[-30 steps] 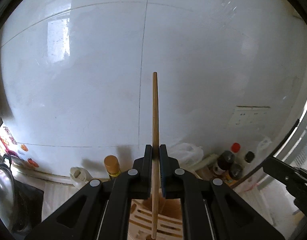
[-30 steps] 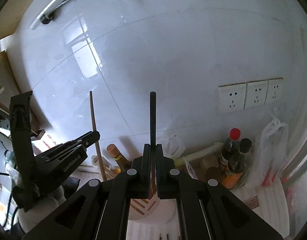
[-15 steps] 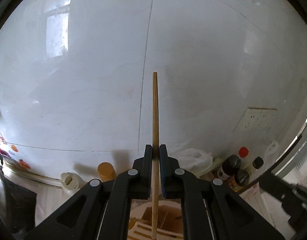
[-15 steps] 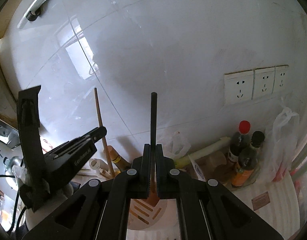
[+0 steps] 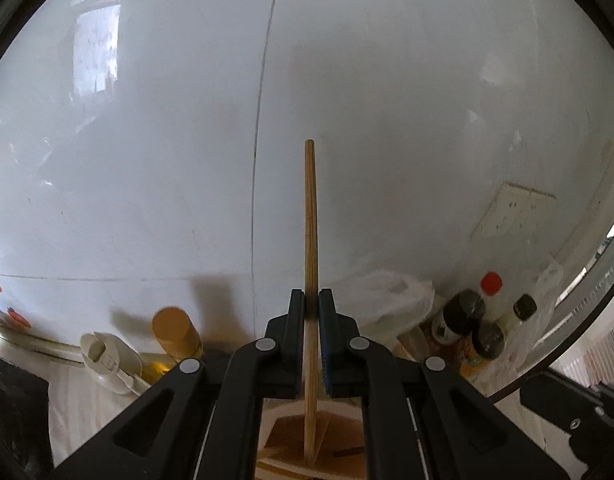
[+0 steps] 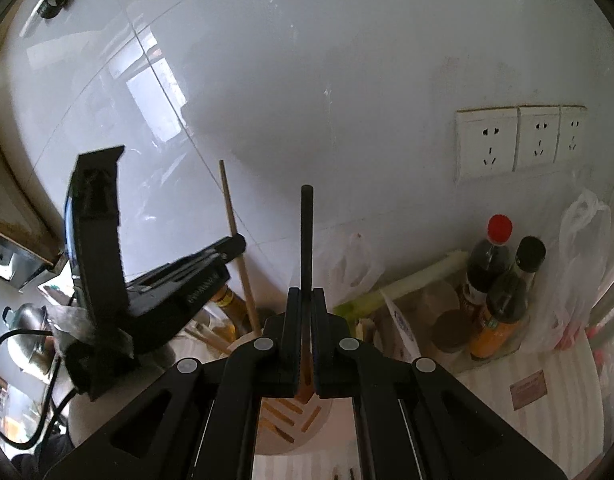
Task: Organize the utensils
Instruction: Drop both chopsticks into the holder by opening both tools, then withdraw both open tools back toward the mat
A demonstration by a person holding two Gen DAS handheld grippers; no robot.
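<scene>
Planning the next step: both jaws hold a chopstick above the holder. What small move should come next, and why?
Probably lower further before releasing: the left gripper grips the light wooden chopstick, the right gripper the black chopstick, both upright with lower ends at the slotted white utensil holder.

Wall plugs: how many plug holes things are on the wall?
3. The wall sockets sit side by side in one row on the white tiled wall, above the bottles: left socket, middle socket, right socket. Others may be hidden out of view.
</scene>
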